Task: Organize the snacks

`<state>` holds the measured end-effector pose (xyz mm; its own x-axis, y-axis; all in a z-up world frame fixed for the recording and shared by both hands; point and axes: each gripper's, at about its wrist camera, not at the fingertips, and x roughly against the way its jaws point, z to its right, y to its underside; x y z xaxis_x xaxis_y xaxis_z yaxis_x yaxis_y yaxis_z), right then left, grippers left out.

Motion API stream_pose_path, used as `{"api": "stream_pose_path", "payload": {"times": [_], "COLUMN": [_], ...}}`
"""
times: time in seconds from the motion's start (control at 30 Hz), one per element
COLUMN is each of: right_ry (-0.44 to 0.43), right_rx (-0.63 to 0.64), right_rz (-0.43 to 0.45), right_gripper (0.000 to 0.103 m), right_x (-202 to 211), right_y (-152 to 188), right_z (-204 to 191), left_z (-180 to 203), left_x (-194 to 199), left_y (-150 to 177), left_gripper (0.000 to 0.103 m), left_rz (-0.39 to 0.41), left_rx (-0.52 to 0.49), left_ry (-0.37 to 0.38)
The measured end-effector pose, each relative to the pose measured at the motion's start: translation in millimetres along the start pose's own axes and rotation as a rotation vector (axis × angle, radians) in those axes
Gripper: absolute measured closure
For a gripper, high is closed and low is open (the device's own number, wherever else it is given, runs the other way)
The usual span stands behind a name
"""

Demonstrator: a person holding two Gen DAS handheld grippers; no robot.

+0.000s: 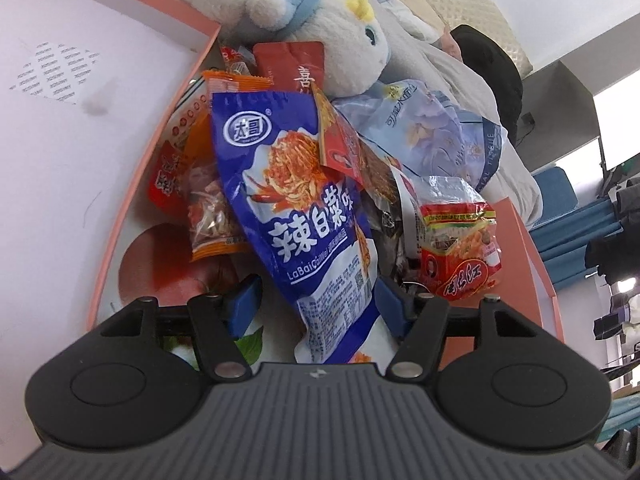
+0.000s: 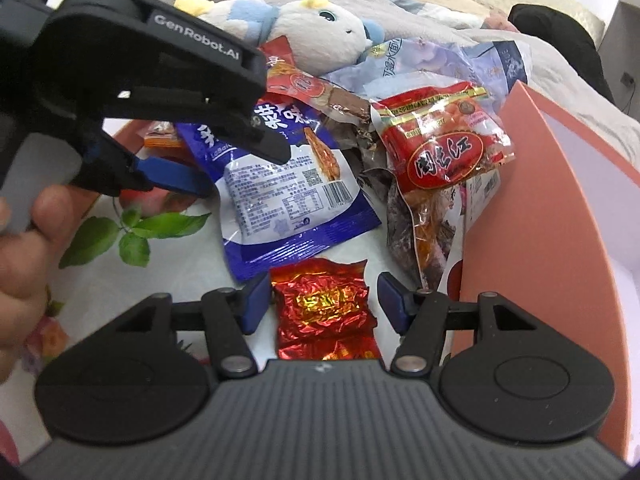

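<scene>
My left gripper [image 1: 318, 304] straddles the lower end of the blue snack bag [image 1: 304, 216], jaws apart, pads not pressing it. The bag lies in the snack pile inside the pink box [image 1: 120, 216]. My right gripper [image 2: 322, 304], jaws apart, brackets the crinkled red foil packet [image 2: 326, 308] without touching it.

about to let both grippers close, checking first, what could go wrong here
1. The blue snack bag between the left gripper jaws lies under the edge of a red packet and against an orange packet; lifting it may drag or spill them.
2. The crinkled red foil packet between the right gripper jaws lies flat, so the jaws might slide over it.
3. The two grippers work close together and could collide.
</scene>
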<state>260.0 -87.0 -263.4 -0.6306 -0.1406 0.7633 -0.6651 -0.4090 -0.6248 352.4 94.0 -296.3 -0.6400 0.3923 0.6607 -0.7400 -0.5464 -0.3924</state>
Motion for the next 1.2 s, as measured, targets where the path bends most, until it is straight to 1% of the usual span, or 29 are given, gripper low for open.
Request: {"api": "stream_pose_path", "payload": {"times": [0.07, 0.1, 0.13, 0.17, 0.2, 0.23, 0.27, 0.3, 0.33, 0.4, 0.47, 0.53, 0.67, 0.77, 0.87, 1.2], "right_ry": [-0.016, -0.027, -0.031, -0.031, -0.031, -0.034, -0.039, -0.042, -0.043, -0.044, -0.042, -0.041, -0.047, -0.056, -0.057, -0.074], "right_rx": [-0.013, -0.018, -0.02, -0.019, -0.019, -0.022, -0.025, -0.026, -0.025, -0.022, -0.02, -0.025, -0.037, -0.05, -0.054, -0.091], "right_rz": [-0.002, -0.002, -0.002, -0.003, -0.004, -0.004, -0.005, -0.006, -0.006, -0.005, -0.006, -0.002, 0.007, 0.011, 0.013, 0.024], "right_gripper": [0.044, 0.047, 0.047, 0.047, 0.047, 0.047, 0.047, 0.047, 0.047, 0.047, 0.047, 0.047, 0.047, 0.047, 0.047, 0.047], "right_x": [0, 0, 0, 1, 1, 2, 2, 3, 4, 7, 9, 12, 19, 26, 32, 58], "right_y": [1, 1, 1, 1, 0, 1, 0, 0, 0, 0, 1, 1, 1, 1, 2, 6], "right_z": [2, 3, 3, 2, 2, 2, 2, 2, 2, 1, 1, 2, 2, 2, 0, 0], "left_z": [2, 2, 3, 4, 5, 6, 8, 9, 10, 11, 14, 15, 17, 19, 17, 21], "left_x": [-2, -4, -5, -6, -7, -8, -8, -8, -8, -7, -5, -2, 7, 16, 27, 68], "left_y": [1, 1, 2, 2, 4, 5, 6, 8, 9, 11, 14, 17, 24, 28, 32, 46], "left_gripper": [0.036, 0.039, 0.041, 0.046, 0.054, 0.058, 0.065, 0.068, 0.069, 0.072, 0.074, 0.076, 0.081, 0.082, 0.083, 0.086], "left_rz": [0.011, 0.014, 0.012, 0.012, 0.012, 0.01, 0.01, 0.014, 0.017, 0.022, 0.022, 0.022, 0.031, 0.044, 0.063, 0.093], "left_rx": [-0.017, -0.02, -0.025, -0.031, -0.037, -0.044, -0.053, -0.065, -0.076, -0.103, -0.132, -0.142, -0.164, -0.18, -0.162, -0.168], "left_ry": [-0.004, -0.005, -0.006, -0.01, -0.015, -0.022, -0.033, -0.043, -0.047, -0.043, -0.05, -0.041, -0.048, -0.058, -0.091, -0.111]}}
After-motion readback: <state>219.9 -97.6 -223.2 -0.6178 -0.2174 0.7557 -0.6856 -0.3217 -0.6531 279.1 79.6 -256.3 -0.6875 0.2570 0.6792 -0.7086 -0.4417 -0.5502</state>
